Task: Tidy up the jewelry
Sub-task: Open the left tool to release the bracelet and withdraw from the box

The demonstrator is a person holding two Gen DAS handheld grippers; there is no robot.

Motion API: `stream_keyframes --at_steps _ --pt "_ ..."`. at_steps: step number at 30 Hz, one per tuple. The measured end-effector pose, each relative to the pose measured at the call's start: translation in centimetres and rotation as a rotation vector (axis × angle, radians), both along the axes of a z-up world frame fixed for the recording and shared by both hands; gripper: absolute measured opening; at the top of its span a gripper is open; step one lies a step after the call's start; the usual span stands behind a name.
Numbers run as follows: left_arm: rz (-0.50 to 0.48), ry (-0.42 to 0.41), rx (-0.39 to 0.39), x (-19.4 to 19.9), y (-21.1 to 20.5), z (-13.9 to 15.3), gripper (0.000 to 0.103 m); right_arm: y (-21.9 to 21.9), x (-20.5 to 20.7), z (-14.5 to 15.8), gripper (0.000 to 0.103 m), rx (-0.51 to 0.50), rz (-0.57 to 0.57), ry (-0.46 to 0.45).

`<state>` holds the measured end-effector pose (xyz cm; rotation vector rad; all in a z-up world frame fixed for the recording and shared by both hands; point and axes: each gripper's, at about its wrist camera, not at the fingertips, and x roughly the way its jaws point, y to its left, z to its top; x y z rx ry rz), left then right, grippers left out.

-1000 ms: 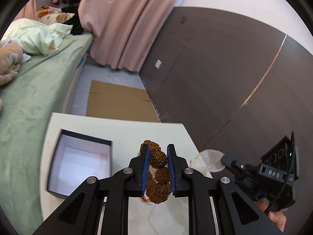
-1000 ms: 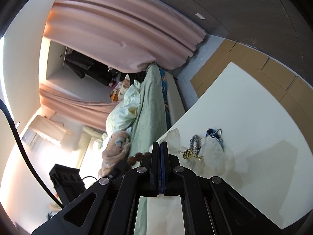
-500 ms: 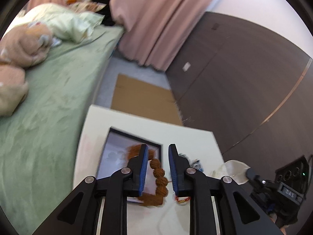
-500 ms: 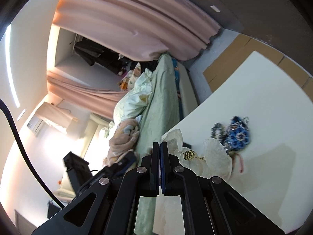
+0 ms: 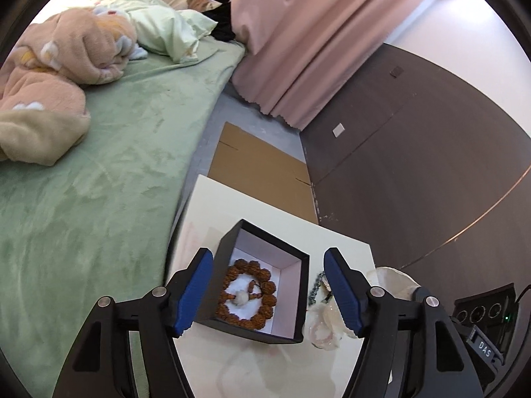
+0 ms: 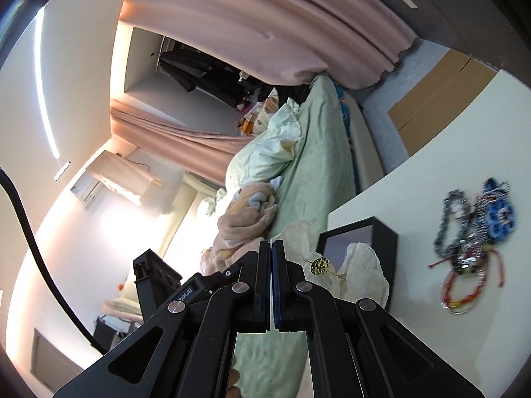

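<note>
left wrist view: the left gripper point(image 5: 268, 290) hangs above the table point(image 5: 265, 364), looking steeply down, its blue-padded fingers point(image 5: 195, 290) spread wide with nothing between them. the black box point(image 5: 262, 285) sits directly under the gap, turned like a diamond with one corner pointing away toward the cardboard sheet point(image 5: 262, 172) on the floor. inside, on the pale lining, the brown bead bracelet point(image 5: 249, 293) lies flat as a closed ring, slightly longer along the near-far line, with a white bead and short tassel strands resting inside the ring. just right of the box, a crumpled white pouch point(image 5: 327, 326) lies on the table, partly hidden by the right-hand finger. the other gripper's body shows at the lower right edge. a green bed point(image 5: 99, 165) runs along the left.

right wrist view: the right gripper point(image 6: 271, 265) is rolled sideways, so the room looks tipped. its fingers are pressed together, pinching the edge of the white pouch point(image 6: 361, 272), which bunches just beyond the tips; a small gold charm point(image 6: 319, 265) hangs against the cloth. the black box point(image 6: 381, 238) stands right behind the pouch. well apart on the table, a tangle of jewelry point(image 6: 471, 238) lies loose: dark chains, a blue beaded piece, red cord, thin bangles.
</note>
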<state>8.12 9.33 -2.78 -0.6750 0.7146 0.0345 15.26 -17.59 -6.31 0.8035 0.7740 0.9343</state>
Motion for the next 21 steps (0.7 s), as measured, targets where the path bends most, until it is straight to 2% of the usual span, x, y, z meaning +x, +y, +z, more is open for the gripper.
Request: stream_keyframes --at_steps 11,12,13,14,15,17,21 --pt "0.021 -0.016 -0.008 -0.2 1.7 0.6 0.070 4.4 0.9 -1.2 0.003 -0.025 0.009 0.014" --pt "0.019 -0.020 -0.010 -0.1 1.7 0.6 0.072 4.8 1.1 -1.3 0.007 -0.044 0.006 0.023" --pt "0.015 -0.026 -0.013 0.0 1.7 0.7 0.075 5.3 1.3 -1.5 0.029 -0.069 0.014 0.043" --pt "0.014 -0.030 -0.016 0.0 1.7 0.8 0.084 5.8 1.8 -2.1 0.047 -0.100 0.032 0.082" --pt "0.012 -0.042 -0.018 0.0 1.7 0.9 0.092 5.9 2.1 -2.3 0.070 -0.114 0.032 0.106" --pt "0.005 -0.057 -0.015 0.1 1.6 1.1 0.095 5.2 2.3 -2.7 0.071 -0.124 -0.017 0.123" --pt "-0.013 -0.054 -0.008 0.6 1.1 1.2 0.095 3.5 2.7 -2.8 0.071 -0.133 -0.041 0.154"
